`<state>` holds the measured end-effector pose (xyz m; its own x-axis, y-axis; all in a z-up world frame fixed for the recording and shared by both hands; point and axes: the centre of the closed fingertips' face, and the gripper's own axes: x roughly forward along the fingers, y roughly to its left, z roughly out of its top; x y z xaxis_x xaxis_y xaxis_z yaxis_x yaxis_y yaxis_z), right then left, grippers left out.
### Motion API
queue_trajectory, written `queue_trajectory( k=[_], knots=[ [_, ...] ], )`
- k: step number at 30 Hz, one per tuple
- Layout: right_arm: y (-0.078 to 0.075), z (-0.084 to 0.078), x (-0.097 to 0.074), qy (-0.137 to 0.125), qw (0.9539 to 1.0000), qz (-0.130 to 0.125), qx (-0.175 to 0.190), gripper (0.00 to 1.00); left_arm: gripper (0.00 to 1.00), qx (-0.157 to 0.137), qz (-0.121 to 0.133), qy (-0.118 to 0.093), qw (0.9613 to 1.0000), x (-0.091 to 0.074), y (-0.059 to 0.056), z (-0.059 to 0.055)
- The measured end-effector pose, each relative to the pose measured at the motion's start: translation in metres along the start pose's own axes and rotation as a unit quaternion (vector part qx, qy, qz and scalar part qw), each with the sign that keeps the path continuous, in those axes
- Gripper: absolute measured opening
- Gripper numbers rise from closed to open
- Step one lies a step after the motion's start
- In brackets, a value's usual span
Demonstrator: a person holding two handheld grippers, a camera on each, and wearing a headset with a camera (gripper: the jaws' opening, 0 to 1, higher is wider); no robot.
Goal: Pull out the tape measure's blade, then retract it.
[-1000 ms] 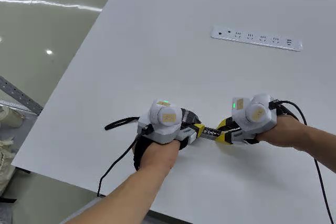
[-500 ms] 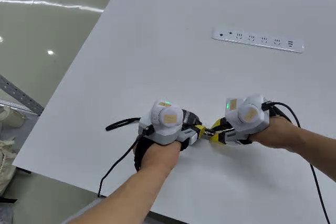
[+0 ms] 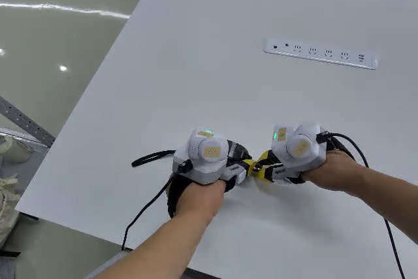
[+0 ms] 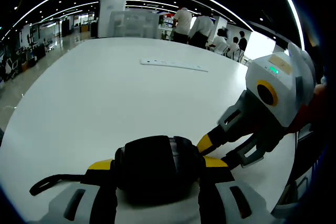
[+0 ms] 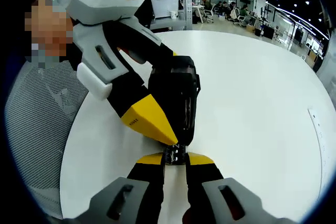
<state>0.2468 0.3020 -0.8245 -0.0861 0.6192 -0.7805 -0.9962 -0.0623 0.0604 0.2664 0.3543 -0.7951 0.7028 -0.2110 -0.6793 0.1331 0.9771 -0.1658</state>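
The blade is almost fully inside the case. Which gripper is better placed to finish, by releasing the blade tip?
Right, probably. The right gripper is shut on the blade tip, close against the tape measure case. The left gripper is shut around that case and need only hold it steady.

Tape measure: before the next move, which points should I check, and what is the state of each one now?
1. Left gripper holds the tape measure: ok, its black body sits between both jaws.
2. Right gripper closed on the blade tip: ok.
3. Blade fully in: cannot tell; the tip sits right at the tape measure's mouth.
4. Strap free: ok, it lies loose on the table.
5. Power strip out of the way: ok, far across the table.
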Motion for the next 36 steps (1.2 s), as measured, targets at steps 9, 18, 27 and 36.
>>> queue_trajectory(
  k=[9,18,27,36],
  knots=[
    [0.0000,0.0033,0.0033,-0.001,0.9999,-0.006,0.010,0.12,0.59,0.001,0.000,0.001,1.0000,-0.0001,0.0000,-0.0001],
    [-0.0006,0.0057,0.0057,0.004,0.9997,-0.018,0.012,0.13,0.59,-0.001,0.000,0.001,1.0000,-0.0001,0.0000,0.0002],
    [-0.0010,0.0057,0.0075,0.024,0.9985,-0.046,0.018,0.13,0.59,0.000,0.002,0.000,1.0000,0.0004,0.0001,0.0005],
    [-0.0024,0.0056,0.0062,0.004,0.9990,-0.039,0.024,0.13,0.60,0.000,0.001,0.000,1.0000,0.0006,0.0005,0.0005]
  ],
)
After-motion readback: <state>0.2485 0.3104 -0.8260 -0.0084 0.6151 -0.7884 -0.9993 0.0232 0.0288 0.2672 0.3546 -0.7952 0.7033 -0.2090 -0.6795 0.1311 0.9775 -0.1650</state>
